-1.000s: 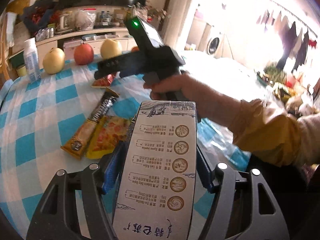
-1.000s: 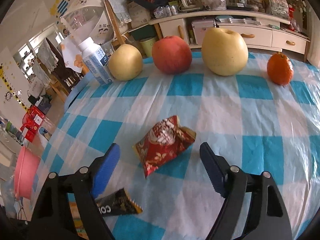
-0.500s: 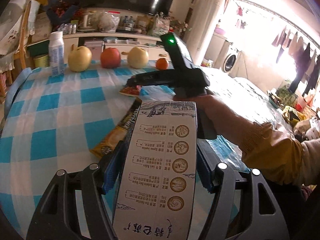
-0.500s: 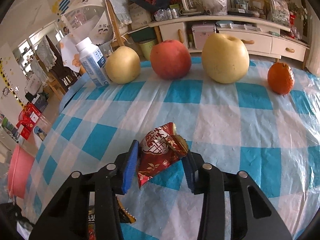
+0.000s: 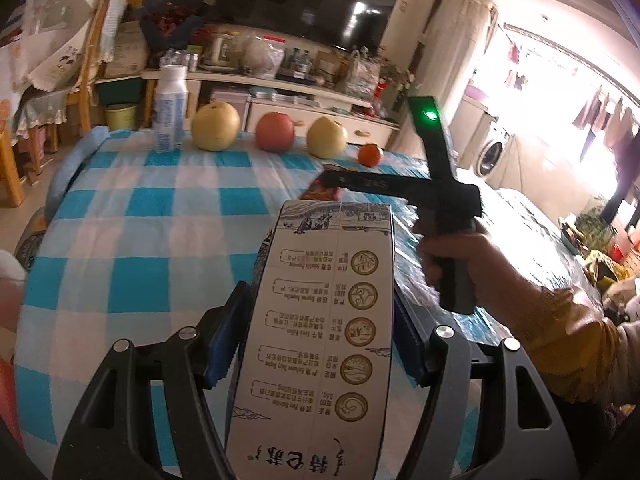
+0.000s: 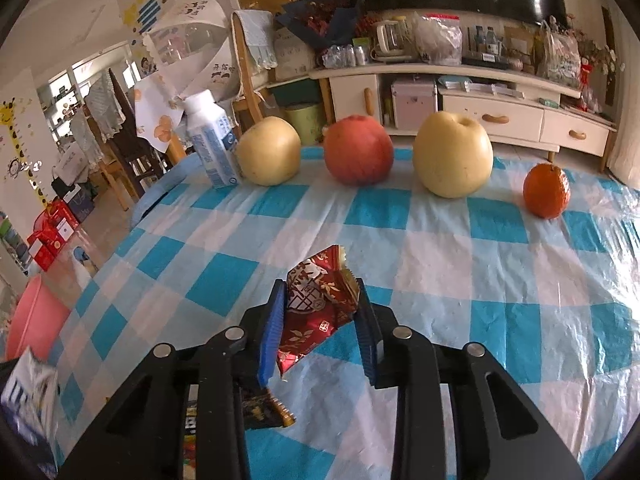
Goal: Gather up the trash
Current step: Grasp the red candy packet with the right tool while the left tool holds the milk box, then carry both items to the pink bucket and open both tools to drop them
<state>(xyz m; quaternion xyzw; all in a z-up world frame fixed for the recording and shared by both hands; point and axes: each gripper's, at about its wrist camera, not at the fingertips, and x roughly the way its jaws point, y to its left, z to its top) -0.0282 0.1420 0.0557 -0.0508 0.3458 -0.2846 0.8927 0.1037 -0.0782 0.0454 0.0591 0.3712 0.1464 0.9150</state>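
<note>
My left gripper (image 5: 320, 300) is shut on a tall white printed carton (image 5: 320, 344), held upright above the blue-checked tablecloth (image 5: 132, 240). In the right wrist view my right gripper (image 6: 320, 296) is closing, and its blue pads press both sides of a red snack wrapper (image 6: 312, 316) just above the cloth. A dark wrapper (image 6: 260, 412) lies on the cloth beneath that gripper's left finger. The left wrist view shows a hand (image 5: 452, 256) holding the right gripper, the red wrapper (image 5: 320, 193) at its tip. The carton shows blurred at the lower left (image 6: 24, 396).
Along the far edge stand a white bottle (image 6: 210, 140), two yellow pears (image 6: 270, 152) (image 6: 452, 154), a red apple (image 6: 358, 150) and a small orange (image 6: 546, 190). A pink basin (image 6: 32, 320) sits on the floor to the left. A cluttered sideboard (image 6: 500, 92) stands behind.
My right gripper's jaws closed from wide onto the red wrapper and raised it a little. My left gripper swung sideways with the carton, so the flat wrappers left its view.
</note>
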